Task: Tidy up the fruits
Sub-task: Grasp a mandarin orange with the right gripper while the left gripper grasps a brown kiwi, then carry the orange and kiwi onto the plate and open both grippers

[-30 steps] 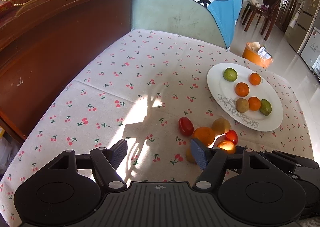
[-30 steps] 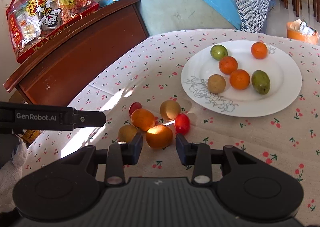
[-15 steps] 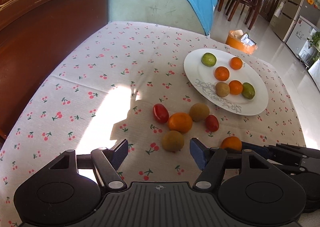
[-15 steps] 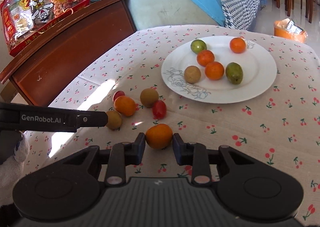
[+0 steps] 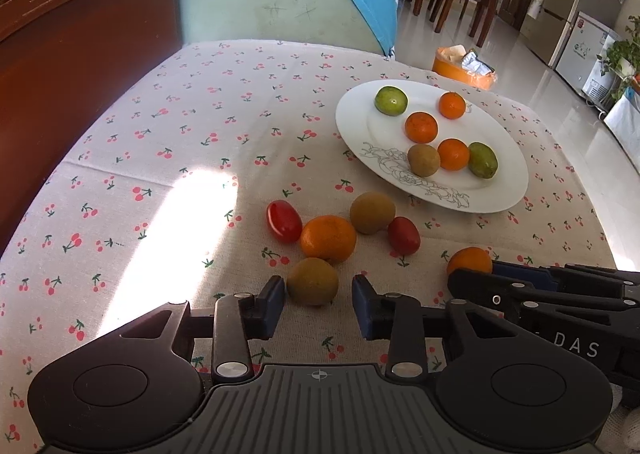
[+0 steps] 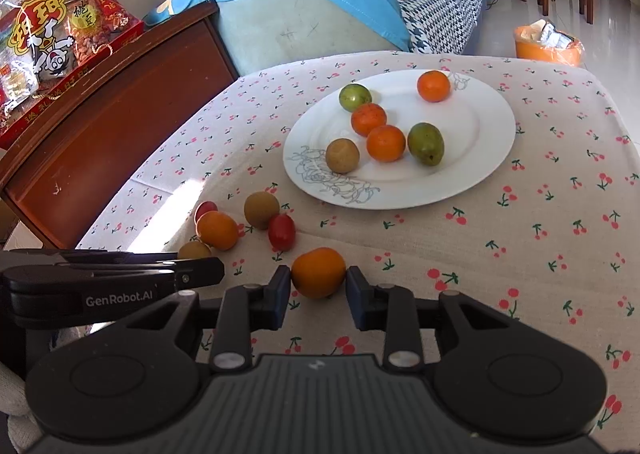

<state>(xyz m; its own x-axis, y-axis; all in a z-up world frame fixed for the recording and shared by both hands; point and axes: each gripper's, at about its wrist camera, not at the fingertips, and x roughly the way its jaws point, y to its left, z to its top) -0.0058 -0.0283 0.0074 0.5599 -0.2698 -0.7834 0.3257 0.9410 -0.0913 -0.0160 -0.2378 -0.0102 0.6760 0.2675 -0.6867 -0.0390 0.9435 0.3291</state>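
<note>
A white plate (image 5: 508,158) (image 6: 480,126) holds several fruits: oranges, green fruits and a brown one. Loose on the cloth lie two red tomatoes (image 5: 284,221), an orange (image 5: 328,238) and two brown kiwis (image 5: 372,212). My left gripper (image 5: 318,296) is open, its fingers on either side of the near brown kiwi (image 5: 313,281), with gaps on both sides. My right gripper (image 6: 318,288) is shut on an orange (image 6: 318,272), also seen in the left wrist view (image 5: 469,260), low over the cloth.
A dark wooden cabinet (image 6: 100,126) with a red snack bag (image 6: 48,54) stands left of the table. A sofa with a blue cloth (image 5: 280,2) lies behind. An orange bin (image 6: 546,46) sits on the floor beyond the table's far edge.
The left gripper has narrowed and moved in around the near brown kiwi. The right gripper closed on an orange and drew it back from the loose pile toward me.
</note>
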